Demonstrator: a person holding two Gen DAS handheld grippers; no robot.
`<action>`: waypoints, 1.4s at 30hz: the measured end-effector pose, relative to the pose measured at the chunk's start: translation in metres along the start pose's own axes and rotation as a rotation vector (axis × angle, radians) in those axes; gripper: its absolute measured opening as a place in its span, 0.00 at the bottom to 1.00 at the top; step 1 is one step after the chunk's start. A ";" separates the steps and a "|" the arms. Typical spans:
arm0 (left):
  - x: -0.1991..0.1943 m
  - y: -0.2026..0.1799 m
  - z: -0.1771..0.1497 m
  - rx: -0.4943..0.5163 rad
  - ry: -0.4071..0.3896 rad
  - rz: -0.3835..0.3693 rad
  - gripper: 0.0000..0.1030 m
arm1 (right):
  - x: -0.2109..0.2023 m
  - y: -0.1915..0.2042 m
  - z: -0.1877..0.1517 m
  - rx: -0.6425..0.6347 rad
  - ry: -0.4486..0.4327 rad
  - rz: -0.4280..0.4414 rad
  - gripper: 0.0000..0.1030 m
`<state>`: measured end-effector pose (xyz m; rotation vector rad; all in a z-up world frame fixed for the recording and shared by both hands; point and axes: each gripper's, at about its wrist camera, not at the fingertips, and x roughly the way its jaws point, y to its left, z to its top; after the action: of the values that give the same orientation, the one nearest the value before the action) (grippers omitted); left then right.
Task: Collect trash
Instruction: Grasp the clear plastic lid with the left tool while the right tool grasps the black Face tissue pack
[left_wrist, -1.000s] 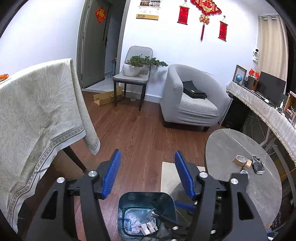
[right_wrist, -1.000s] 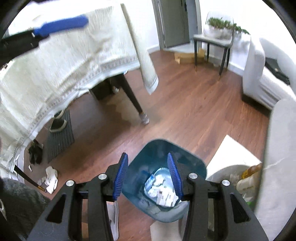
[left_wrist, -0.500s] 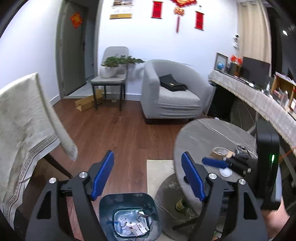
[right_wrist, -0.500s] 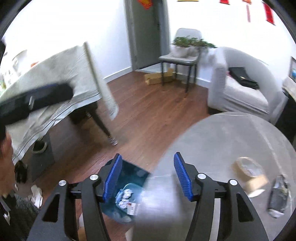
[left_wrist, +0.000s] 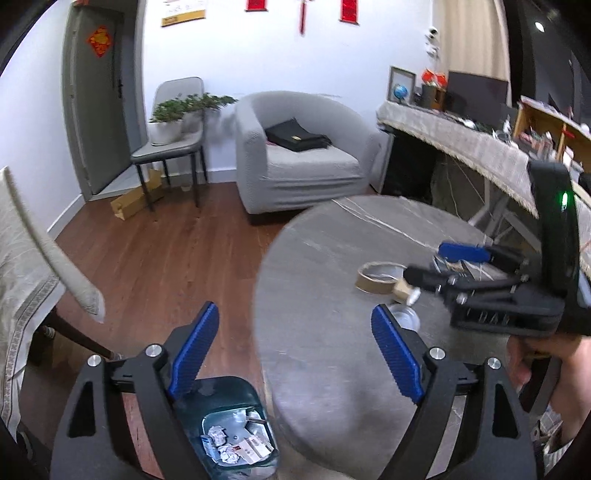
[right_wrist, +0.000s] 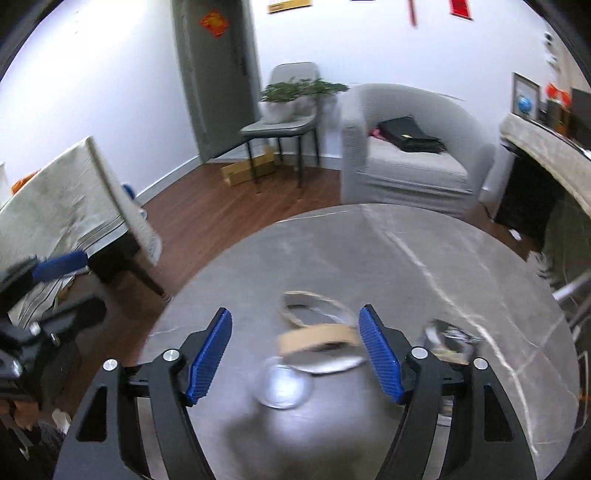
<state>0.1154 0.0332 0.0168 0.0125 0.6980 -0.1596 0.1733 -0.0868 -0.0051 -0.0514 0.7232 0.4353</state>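
A dark teal bin with crumpled paper and wrappers stands on the floor beside the round grey table. My left gripper hangs over the table's near edge, its jaws opening with nothing between them. On the table lie a brown tape roll, a clear round lid and a dark wrapper, all blurred. My right gripper hovers above the tape roll and lid, its jaws opening and empty. The left wrist view shows the right gripper from the side, with a hand holding it.
A cloth-covered table stands at the left and a long desk at the right. Behind are a grey armchair with a black bag and a chair bearing a potted plant. A cardboard box lies on the wooden floor.
Both grippers have swung away from over the bin toward the round table. Both pairs of jaws have spread wider. The tape roll and lid have come under the right gripper.
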 end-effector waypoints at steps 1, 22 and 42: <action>0.004 -0.006 -0.001 0.012 0.007 -0.006 0.84 | -0.002 -0.009 -0.001 0.016 -0.003 -0.014 0.75; 0.084 -0.090 -0.018 0.170 0.141 -0.069 0.66 | -0.012 -0.078 -0.022 0.165 0.026 -0.078 0.83; 0.086 -0.083 -0.018 0.129 0.173 -0.101 0.41 | 0.013 -0.081 -0.031 0.139 0.125 -0.143 0.83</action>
<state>0.1562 -0.0603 -0.0482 0.1156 0.8601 -0.3025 0.1947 -0.1615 -0.0452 0.0004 0.8654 0.2464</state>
